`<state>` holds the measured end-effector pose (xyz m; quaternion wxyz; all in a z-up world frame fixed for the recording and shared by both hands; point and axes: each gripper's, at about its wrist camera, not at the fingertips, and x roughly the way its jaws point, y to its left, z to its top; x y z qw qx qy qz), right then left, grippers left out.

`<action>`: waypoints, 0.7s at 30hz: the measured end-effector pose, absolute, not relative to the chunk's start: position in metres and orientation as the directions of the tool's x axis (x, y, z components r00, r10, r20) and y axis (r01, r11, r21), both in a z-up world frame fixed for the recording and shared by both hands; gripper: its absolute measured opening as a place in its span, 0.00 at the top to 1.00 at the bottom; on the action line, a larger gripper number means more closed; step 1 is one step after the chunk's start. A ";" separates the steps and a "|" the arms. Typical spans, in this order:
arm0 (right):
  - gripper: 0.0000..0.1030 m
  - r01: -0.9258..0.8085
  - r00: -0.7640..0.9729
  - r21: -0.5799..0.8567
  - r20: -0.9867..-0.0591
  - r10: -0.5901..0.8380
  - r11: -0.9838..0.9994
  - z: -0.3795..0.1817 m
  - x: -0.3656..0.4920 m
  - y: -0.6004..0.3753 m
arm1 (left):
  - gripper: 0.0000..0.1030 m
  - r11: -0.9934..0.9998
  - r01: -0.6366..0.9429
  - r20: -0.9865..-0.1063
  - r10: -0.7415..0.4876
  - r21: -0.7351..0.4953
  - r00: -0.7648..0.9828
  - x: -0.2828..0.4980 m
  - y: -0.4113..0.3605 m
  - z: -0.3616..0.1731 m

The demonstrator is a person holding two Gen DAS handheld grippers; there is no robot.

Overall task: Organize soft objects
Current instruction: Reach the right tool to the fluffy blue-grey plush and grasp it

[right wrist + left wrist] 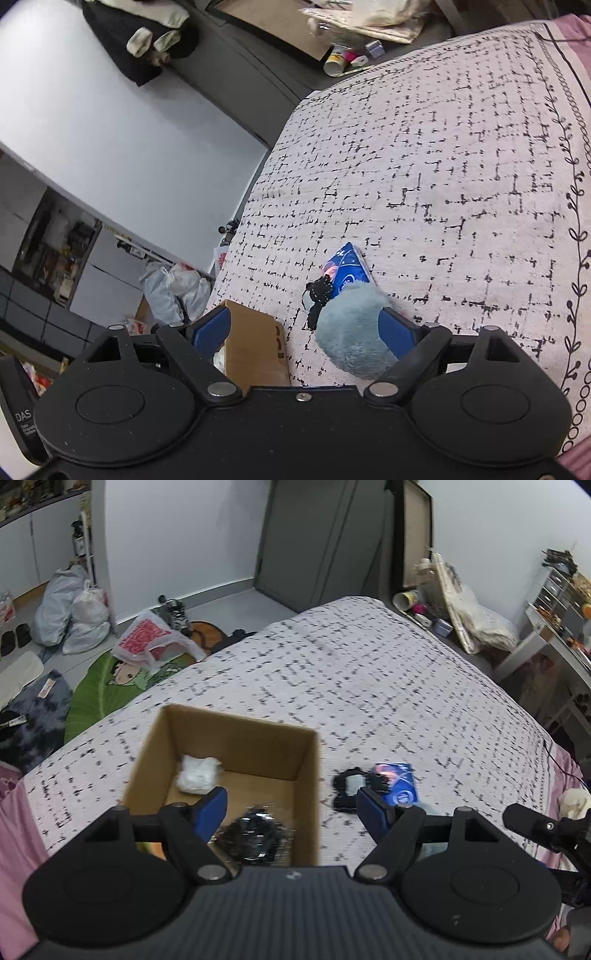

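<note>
While the right gripper hangs over the near part of the bed, its jaws stand spread, and a pale blue furry thing lies just inside the right-hand finger, touching or nearly touching that pad; I cannot tell whether it is lifted. It looks rounded and plush, likely to squash under a pinch. Just beyond it lie a black corded item and a blue packet, side by side. The cardboard box sits to the left, near the bed's left edge. The left gripper, also spread and empty, hovers over that box, which holds a white bundle and a dark wrapped piece. So the right hand is nearer.
</note>
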<state>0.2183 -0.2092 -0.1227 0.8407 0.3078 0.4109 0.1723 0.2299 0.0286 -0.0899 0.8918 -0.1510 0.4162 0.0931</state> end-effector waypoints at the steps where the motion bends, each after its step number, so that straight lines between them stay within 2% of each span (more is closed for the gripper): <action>1: 0.16 -0.033 0.604 0.664 -0.582 0.544 0.747 -0.124 0.218 -0.212 | 0.27 0.938 -0.286 -0.772 0.033 -0.195 0.635 0.232 0.024 -0.089; 7: 0.19 0.031 0.626 0.688 -0.578 0.523 0.725 -0.131 0.221 -0.232 | 0.27 0.947 -0.254 -0.773 0.011 -0.195 0.634 0.242 0.001 -0.086; 11: 0.21 0.095 0.642 0.669 -0.607 0.468 0.737 -0.139 0.223 -0.243 | 0.27 0.954 -0.231 -0.777 -0.004 -0.193 0.630 0.251 -0.015 -0.086; 13: 0.25 0.123 0.644 0.653 -0.625 0.440 0.747 -0.146 0.224 -0.247 | 0.27 0.957 -0.224 -0.779 -0.004 -0.185 0.627 0.255 -0.023 -0.087; 21: 0.53 0.180 0.614 0.592 -0.692 0.380 0.785 -0.174 0.234 -0.248 | 0.27 0.960 -0.212 -0.799 -0.019 -0.183 0.601 0.276 -0.048 -0.096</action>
